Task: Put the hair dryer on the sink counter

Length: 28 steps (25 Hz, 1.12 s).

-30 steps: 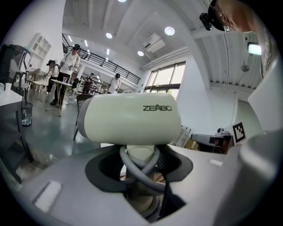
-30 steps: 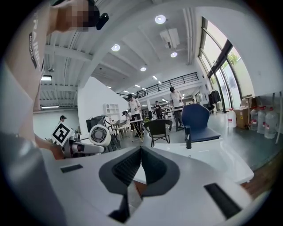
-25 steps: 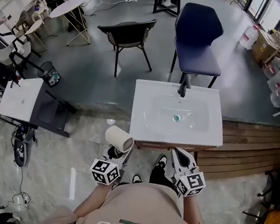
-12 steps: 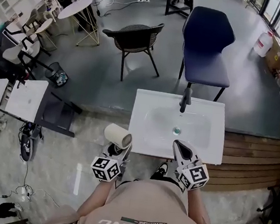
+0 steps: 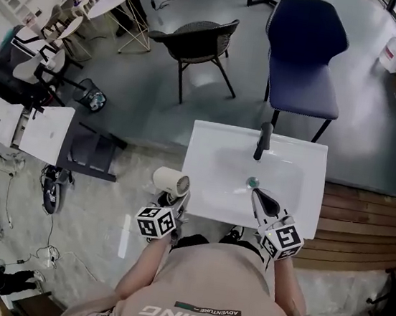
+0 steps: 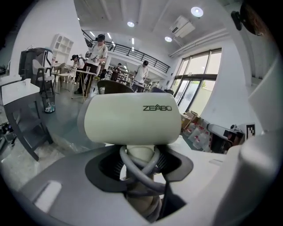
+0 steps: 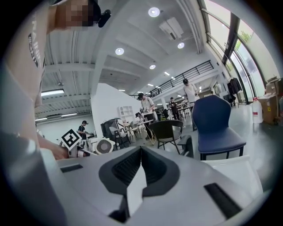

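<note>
Both grippers have come forward to the sink since a second ago. The right gripper (image 5: pixel 259 196), which was short of the front rim, now reaches over the basin. The hair dryer (image 5: pixel 171 182) has moved up from the front left corner to the left edge.

From the head view, the left gripper (image 5: pixel 176 200) carries the cream dryer in the air. Its barrel is just outside the left rim of the white sink tabletop (image 5: pixel 207 140) and is not resting on it. The right gripper's tips lie close to the drain (image 5: pixel 252 182), in front of the dark faucet (image 5: pixel 263 140). Beyond the sink stand a blue chair (image 5: pixel 303 48) and a dark chair (image 5: pixel 199 42).

In the left gripper view, the fingers (image 6: pixel 106 165) are clenched on the dryer's handle (image 6: pixel 140 155), with a grey cord (image 6: pixel 152 164) wound around it between them. The barrel lies crosswise above the fingers, with dark lettering on the side facing the camera.

In the right gripper view, the fingers (image 7: pixel 126 170) are pressed together at their tips with nothing held between them. Past them are the blue chair, the dark chair and the dark top of the faucet. Far to the left are the dryer's round grille (image 7: pixel 104 145) and the left gripper's marker cube (image 7: pixel 70 138)
</note>
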Each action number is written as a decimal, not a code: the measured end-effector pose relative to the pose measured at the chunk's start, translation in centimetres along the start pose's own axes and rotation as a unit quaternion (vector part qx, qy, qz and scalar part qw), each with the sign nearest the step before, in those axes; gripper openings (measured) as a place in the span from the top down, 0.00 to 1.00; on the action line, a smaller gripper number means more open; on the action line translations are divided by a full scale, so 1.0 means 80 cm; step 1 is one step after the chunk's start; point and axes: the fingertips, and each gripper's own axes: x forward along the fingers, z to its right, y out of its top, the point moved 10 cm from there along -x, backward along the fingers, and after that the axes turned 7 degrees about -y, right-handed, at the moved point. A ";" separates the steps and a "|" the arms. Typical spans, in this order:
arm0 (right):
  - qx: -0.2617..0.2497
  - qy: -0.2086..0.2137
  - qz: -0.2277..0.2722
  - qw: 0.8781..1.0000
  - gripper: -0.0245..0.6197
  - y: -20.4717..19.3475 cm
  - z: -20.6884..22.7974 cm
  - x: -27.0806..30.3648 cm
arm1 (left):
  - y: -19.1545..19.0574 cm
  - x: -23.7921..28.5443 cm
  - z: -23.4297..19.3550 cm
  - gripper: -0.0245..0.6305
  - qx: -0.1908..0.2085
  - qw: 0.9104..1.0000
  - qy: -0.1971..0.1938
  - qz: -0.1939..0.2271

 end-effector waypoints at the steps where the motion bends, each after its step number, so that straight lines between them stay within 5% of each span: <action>1: 0.001 0.001 0.000 1.000 0.95 0.001 0.005 0.003 | -0.001 0.007 -0.003 0.63 -0.007 1.000 0.005 -0.009; 18: 0.019 -0.033 -0.017 0.999 0.95 0.000 0.015 0.023 | -0.030 0.119 -0.076 0.63 -0.082 0.984 0.032 -0.153; 28: 0.018 -0.053 -0.035 0.998 0.95 -0.012 0.015 0.022 | -0.046 0.146 -0.093 0.63 -0.077 0.978 0.036 -0.192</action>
